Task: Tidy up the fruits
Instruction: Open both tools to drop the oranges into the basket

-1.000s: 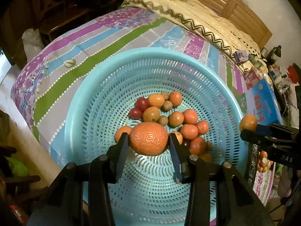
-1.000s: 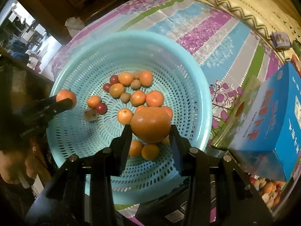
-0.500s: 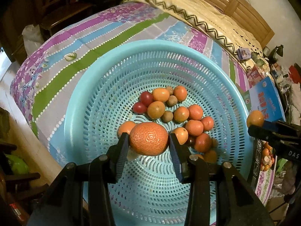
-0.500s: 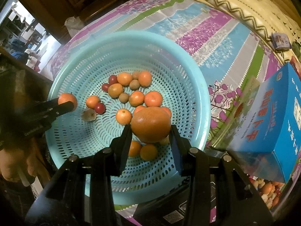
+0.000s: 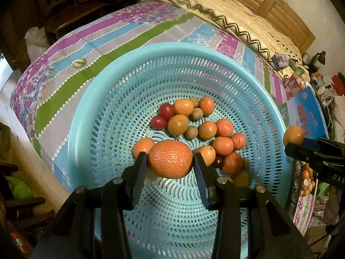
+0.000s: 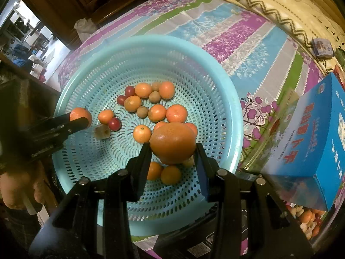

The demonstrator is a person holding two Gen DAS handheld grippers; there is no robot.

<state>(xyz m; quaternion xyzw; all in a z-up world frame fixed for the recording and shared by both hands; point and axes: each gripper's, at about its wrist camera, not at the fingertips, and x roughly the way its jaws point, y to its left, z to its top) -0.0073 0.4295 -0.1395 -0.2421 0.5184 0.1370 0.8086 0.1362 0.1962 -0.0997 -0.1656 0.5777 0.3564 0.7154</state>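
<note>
Up close, each gripper clamps a pebbly orange mandarin: left gripper (image 5: 170, 165) holds mandarin (image 5: 170, 159), long axis running left-right; right gripper (image 6: 172, 153) holds a rounder orange (image 6: 173, 143) over the basket (image 6: 215, 82).

One basket (image 5: 86, 116), two held oranges (image 5: 170, 159)

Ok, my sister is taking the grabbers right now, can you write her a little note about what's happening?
Left gripper: jaws shut on an orange, held over the blue basket.
Right gripper: jaws shut on another orange, also over the basket.
Basket sits on the striped bedspread; a pile of small fruits already lies in it.
A blue box stands to the right of the basket.
Done: many fruits in the basket.
Left: probably set both held oranges down; whether more fruit waits elsewhere is unclear.
</note>
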